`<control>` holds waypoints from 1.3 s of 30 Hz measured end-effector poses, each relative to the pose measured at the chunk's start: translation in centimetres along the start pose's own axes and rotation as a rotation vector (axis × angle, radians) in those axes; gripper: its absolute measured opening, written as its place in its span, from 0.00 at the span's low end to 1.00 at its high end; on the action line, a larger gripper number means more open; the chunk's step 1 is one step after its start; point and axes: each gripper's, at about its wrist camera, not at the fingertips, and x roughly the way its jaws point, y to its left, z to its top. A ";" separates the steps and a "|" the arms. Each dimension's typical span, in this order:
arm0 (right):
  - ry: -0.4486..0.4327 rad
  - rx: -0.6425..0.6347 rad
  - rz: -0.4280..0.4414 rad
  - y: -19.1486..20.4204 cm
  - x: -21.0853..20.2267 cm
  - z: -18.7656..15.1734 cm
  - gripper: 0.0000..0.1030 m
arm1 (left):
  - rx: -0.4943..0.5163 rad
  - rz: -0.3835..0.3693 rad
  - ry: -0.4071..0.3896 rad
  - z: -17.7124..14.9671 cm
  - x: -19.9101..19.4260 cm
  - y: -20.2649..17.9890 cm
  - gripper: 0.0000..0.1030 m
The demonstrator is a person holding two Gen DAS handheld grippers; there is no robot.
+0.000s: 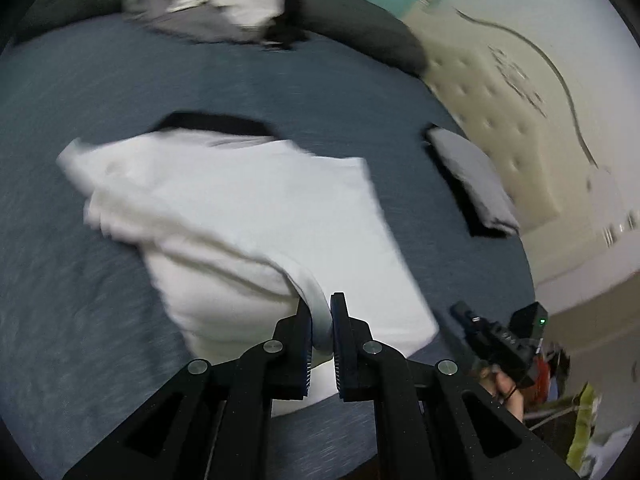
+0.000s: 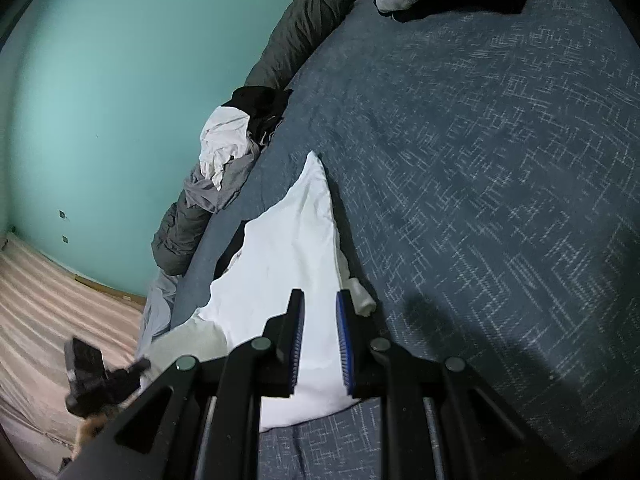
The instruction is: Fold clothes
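Two handheld tools work over a bed point(image 1: 100, 92) covered in a dark blue textured spread. The left tool point(image 1: 321, 312) has its jaws drawn narrow on a bunched edge of a white garment point(image 1: 248, 200), with the fabric pinched between the ribbed pads. The white garment lies partly folded on the blue spread near the middle of the bed, one end crumpled and the rest fairly flat; a black garment point(image 1: 212, 122) shows just beyond its far edge, touching it. The right tool point(image 2: 319, 312) has its jaws set apart with a clear gap between the blue-edged pads, and it grips nothing; the white garment point(image 2: 288, 248) lies beneath and ahead of it, but whether the pads touch the fabric cannot be told. In the left wrist view the right tool point(image 1: 500, 340) appears at the bed's near edge, held in a hand point(image 1: 506, 390). A folded grey garment point(image 1: 472, 176) rests on top of a black one near the bed's side, well apart from the white garment. A loose pile of clothes point(image 2: 228, 152) in white, grey and black sits at the far edge of the bed against a dark rolled quilt point(image 2: 312, 20). A teal wall point(image 2: 120, 80) stands behind the bed.
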 end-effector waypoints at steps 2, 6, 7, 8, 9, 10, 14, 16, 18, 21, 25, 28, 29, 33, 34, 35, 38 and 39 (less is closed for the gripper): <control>-0.010 0.014 0.007 -0.3 -0.5 0.3 0.15 | 0.069 -0.021 0.040 0.7 2.8 -3.9 0.09; -0.038 0.029 0.018 -1.0 -1.7 0.8 0.15 | 0.177 -0.048 0.135 -0.3 8.8 -9.9 0.09; -0.043 0.035 0.019 -1.2 -1.8 1.0 0.15 | 0.197 -0.050 0.162 -0.8 10.5 -11.0 0.09; -0.046 0.043 0.019 -1.4 -1.9 1.0 0.15 | 0.216 -0.046 0.189 -1.4 12.1 -11.9 0.09; -0.047 0.051 0.020 -1.7 -2.0 1.1 0.15 | 0.231 -0.034 0.221 -2.1 13.8 -12.5 0.09; -0.047 0.058 0.021 -1.9 -2.0 1.2 0.15 | 0.237 -0.024 0.248 -2.6 15.1 -12.7 0.09; -0.040 0.063 0.020 -2.2 -2.1 1.4 0.15 | 0.207 -0.043 0.283 -3.7 17.0 -12.2 0.20; -0.028 0.057 0.024 -2.0 -1.8 1.4 0.15 | 0.192 -0.065 0.270 -3.5 16.1 -11.7 0.28; -0.008 0.047 0.027 -1.7 -1.3 1.4 0.15 | 0.181 -0.058 0.245 -3.2 14.7 -10.7 0.33; 0.021 0.023 0.030 -0.8 -0.4 1.4 0.15 | 0.143 -0.034 0.201 -3.0 11.7 -7.6 0.40; 0.064 -0.034 0.020 1.3 1.1 1.2 0.38 | 0.042 0.010 0.172 -3.5 8.9 -2.3 0.40; 0.113 -0.114 -0.005 3.5 2.3 0.7 0.38 | -0.022 0.040 0.164 -4.6 7.9 1.2 0.40; 0.137 -0.150 -0.027 4.3 2.9 0.6 0.38 | -0.036 0.048 0.165 -5.0 7.6 2.2 0.40; 0.236 -0.225 -0.128 5.8 5.5 -0.2 0.38 | -0.089 0.059 0.172 -6.5 7.1 5.1 0.40; 0.261 -0.236 -0.154 5.9 6.2 -0.4 0.38 | -0.101 0.058 0.176 -6.9 7.0 5.7 0.40; 0.283 -0.244 -0.170 6.0 6.8 -0.6 0.38 | -0.112 0.056 0.179 -7.2 7.0 6.1 0.40; 0.316 -0.264 -0.185 6.2 7.7 -1.1 0.38 | -0.136 0.036 0.187 -7.6 7.6 6.7 0.40; 0.322 -0.271 -0.189 6.2 7.8 -1.2 0.38 | -0.144 0.029 0.189 -7.8 7.8 6.8 0.40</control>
